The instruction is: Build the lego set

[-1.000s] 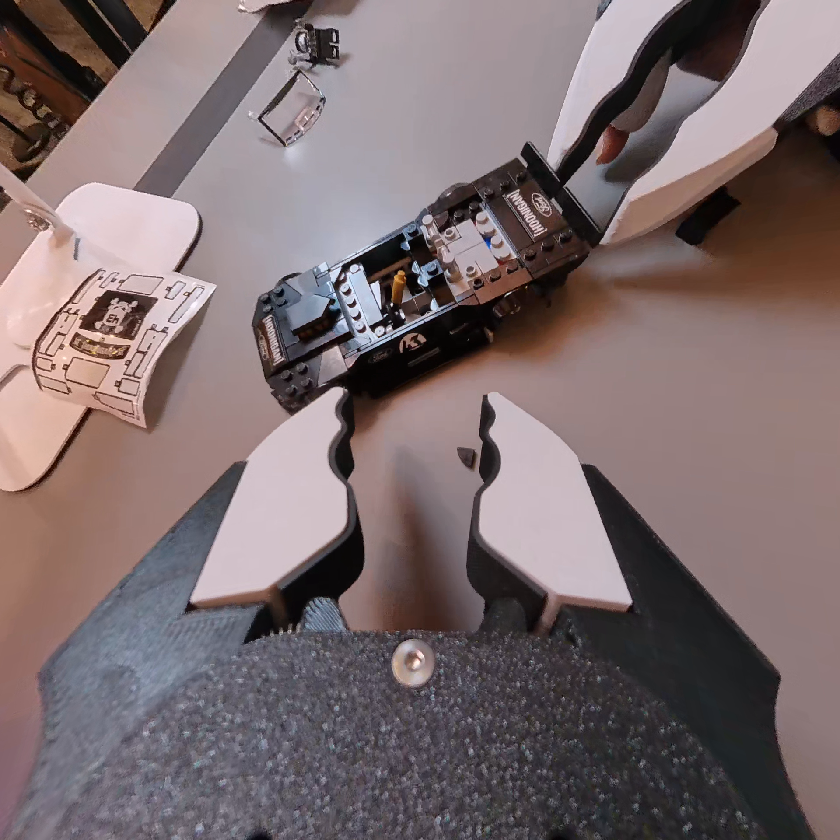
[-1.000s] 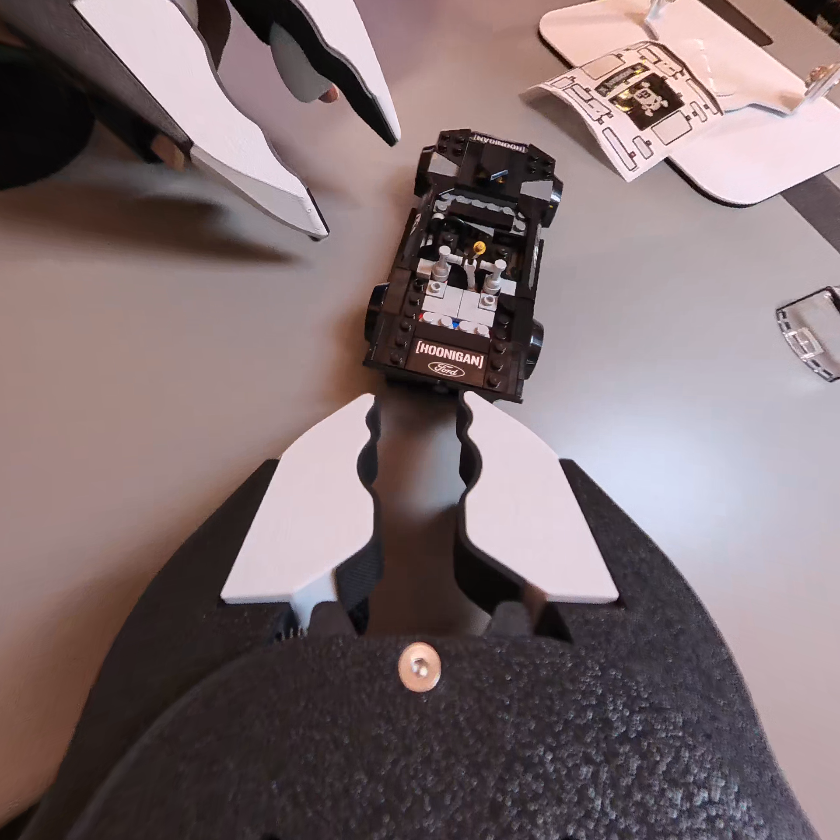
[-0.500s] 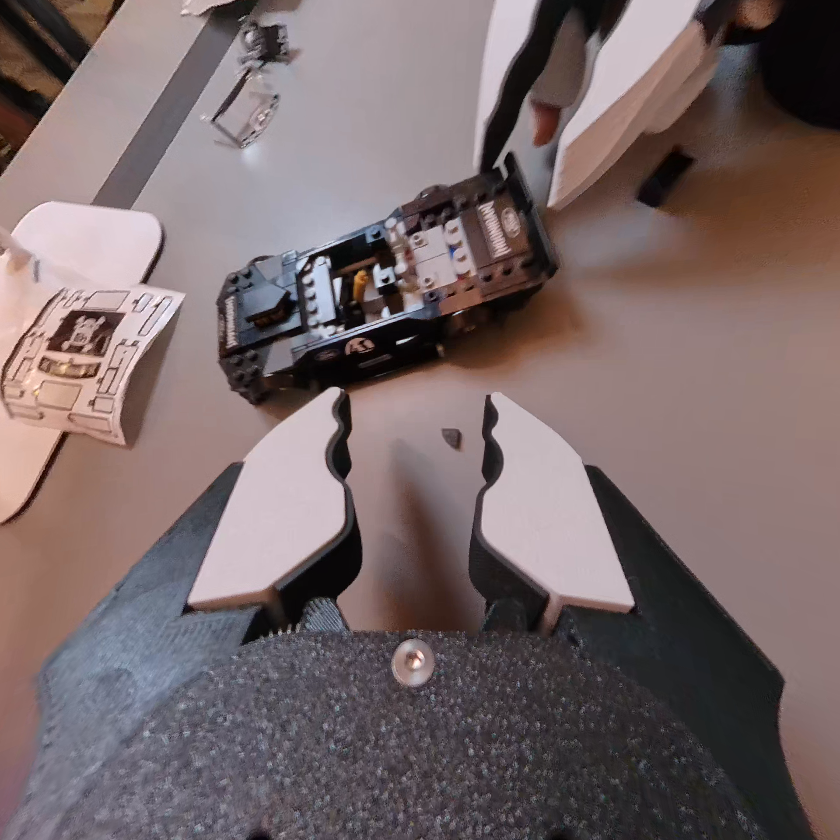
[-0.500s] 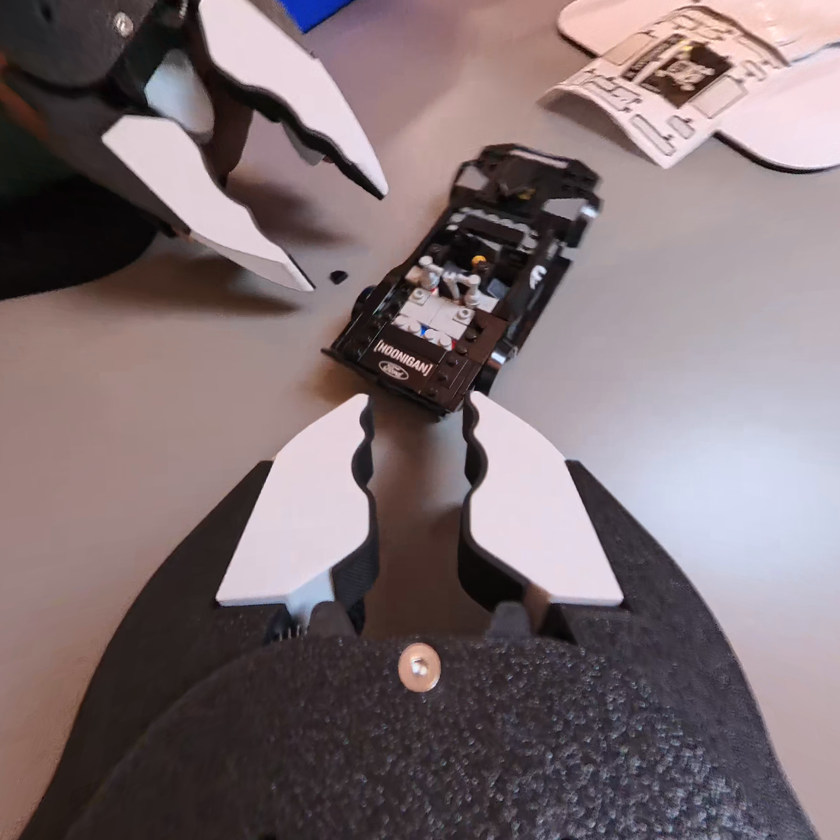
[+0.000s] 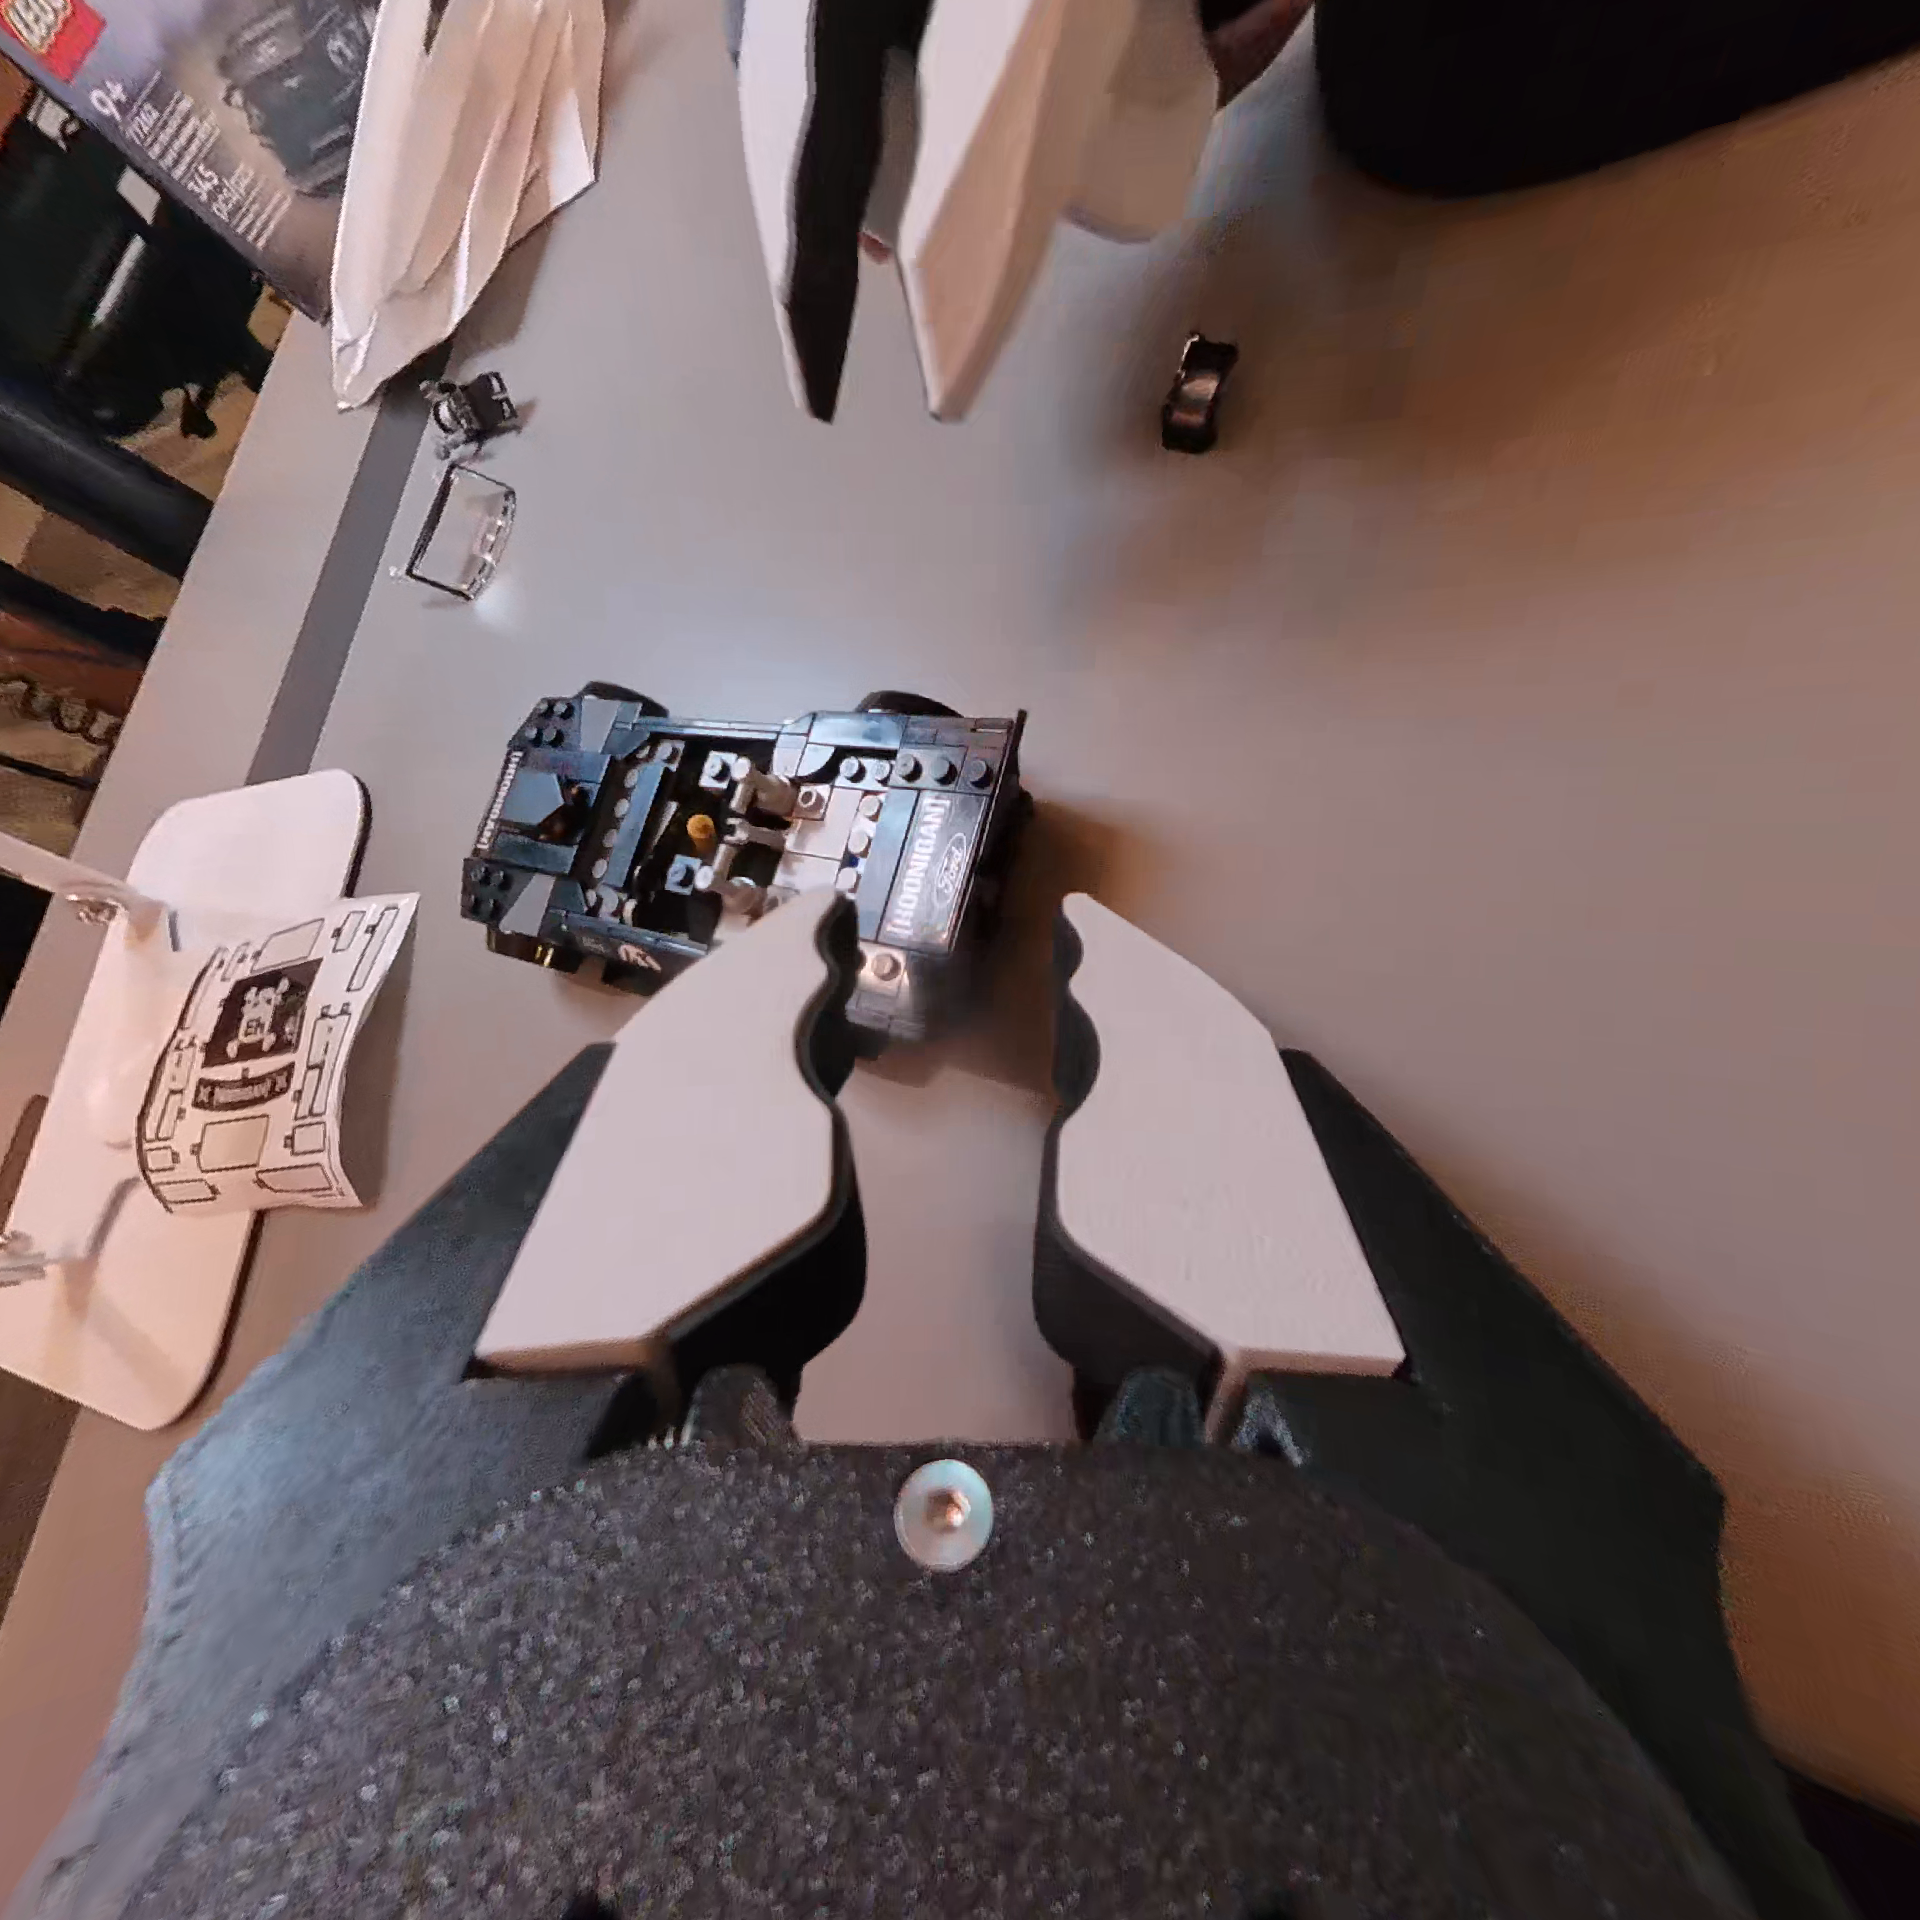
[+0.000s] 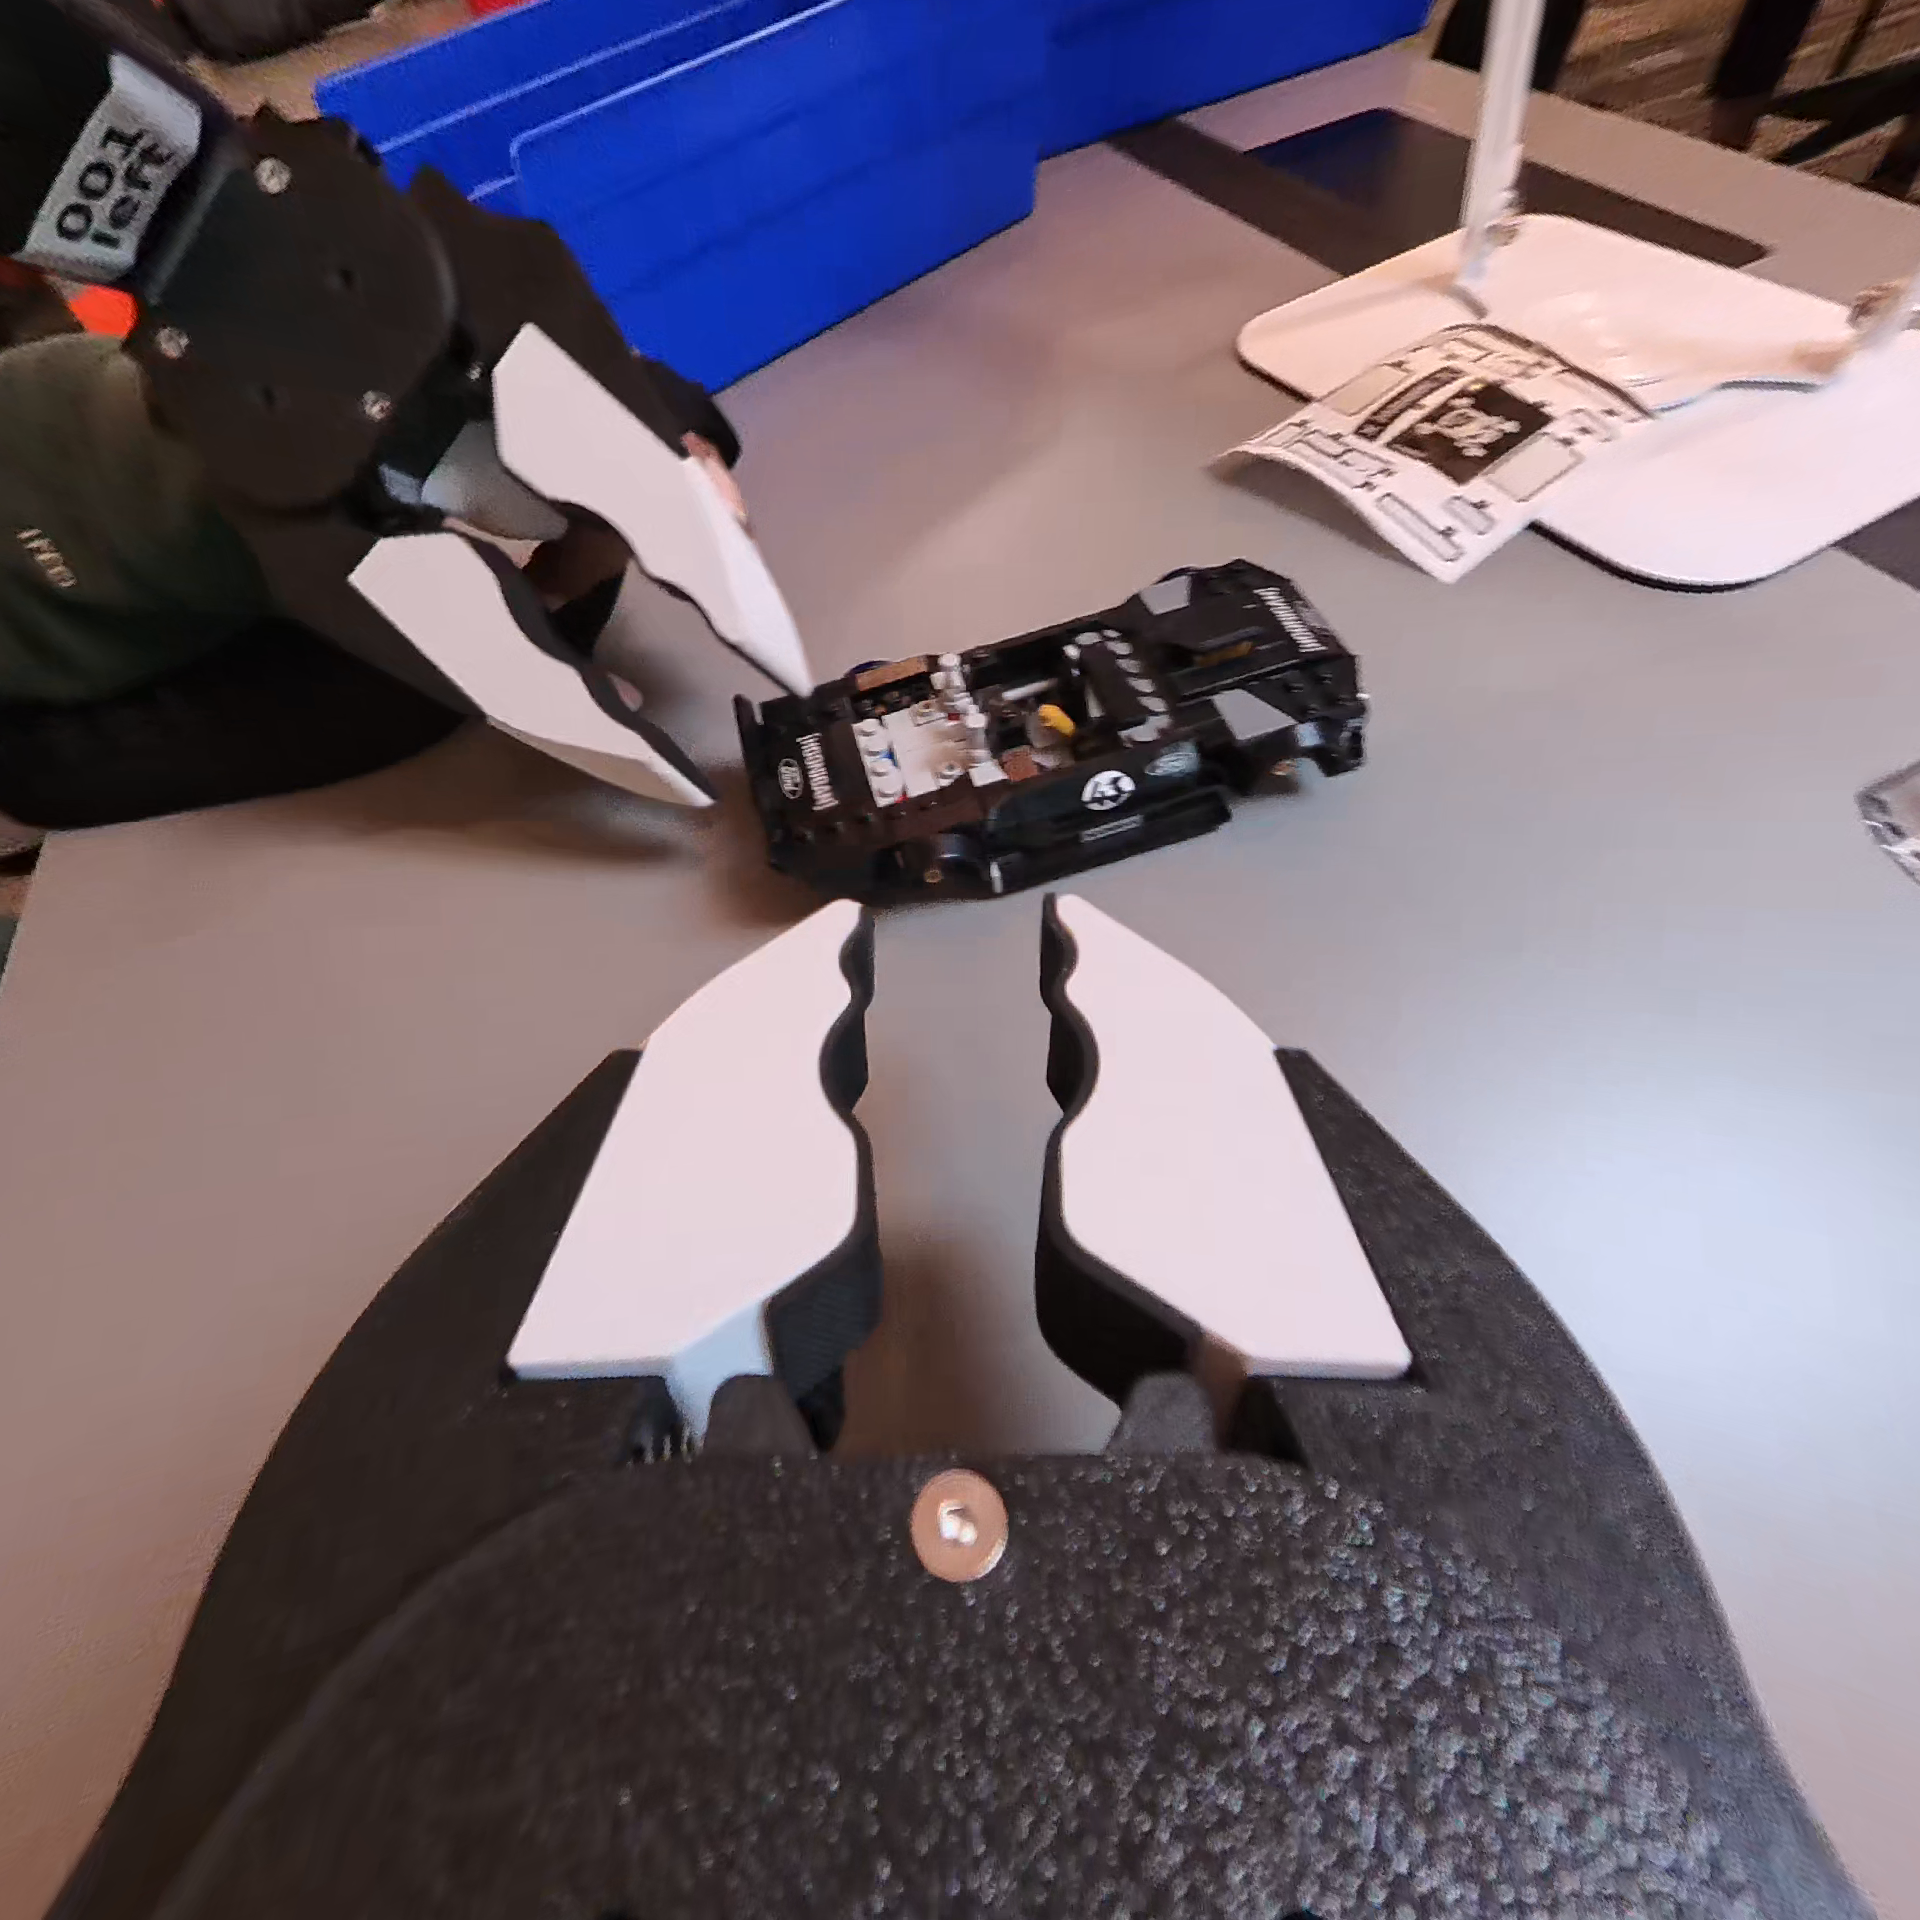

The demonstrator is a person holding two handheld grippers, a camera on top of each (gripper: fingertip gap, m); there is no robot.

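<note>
A black lego car point(image 5: 727, 831) with an open top lies on the grey table point(image 5: 1455, 831). It also shows in the right wrist view point(image 6: 1039, 738). My left gripper point(image 5: 951, 914) is open, with its fingertips on either side of the car's rear end. In the right wrist view the left gripper point(image 6: 623, 603) reaches the car's rear from the left. My right gripper point(image 6: 956, 914) is open and empty, a short way off the car's side. It hangs above the far side of the table in the left wrist view point(image 5: 883, 260).
A small black piece point(image 5: 1200, 390), a clear windscreen piece point(image 5: 462, 530) and a small dark assembly point(image 5: 473, 405) lie beyond the car. A sticker sheet point(image 5: 265, 1049) rests on a white stand base point(image 5: 156, 1299). Blue bins point(image 6: 727, 135) stand at the back. About 10 cm separates my left fingertips from my right. The small black piece point(image 5: 1200, 390) is closer to my right gripper, around 8 cm from its tips; the left tips are 12 cm off.
My left gripper has moved forward so its fingers straddle the car's rear. My right gripper has left the rear and swung round to the car's side.
</note>
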